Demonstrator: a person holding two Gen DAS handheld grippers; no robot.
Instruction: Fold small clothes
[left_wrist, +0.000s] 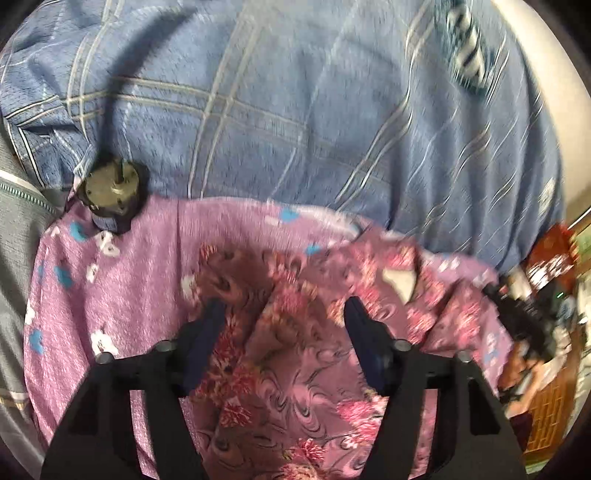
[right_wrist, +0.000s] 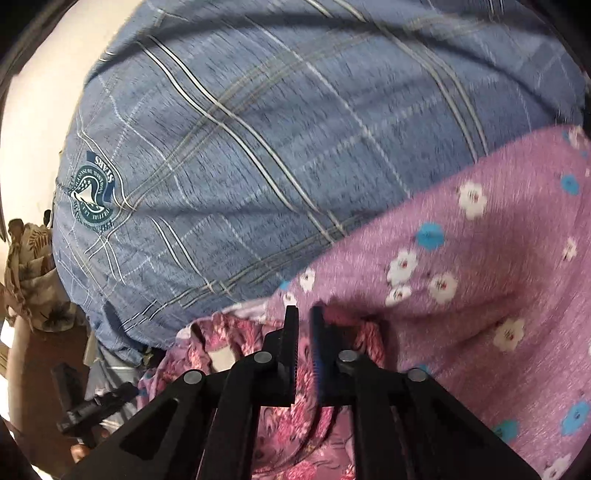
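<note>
Tongs first: our left tongs (left_wrist: 284, 317) stand wide above the pink floral garment (left_wrist: 280, 373), gripping nothing. Our right tongs (right_wrist: 303, 325) are nearly closed, pinching a fold of that garment (right_wrist: 288, 424), probably to carry its edge over. It lies on lilac flowered cloth (right_wrist: 480, 280); beyond spreads the blue checked bedsheet (left_wrist: 295, 110).

Blue plaid sheet (left_wrist: 295, 110) past the purple garment (left_wrist: 147, 295) is wide open; just 1 small motor (left_wrist: 110, 192) sits at its far-left corner.
</note>
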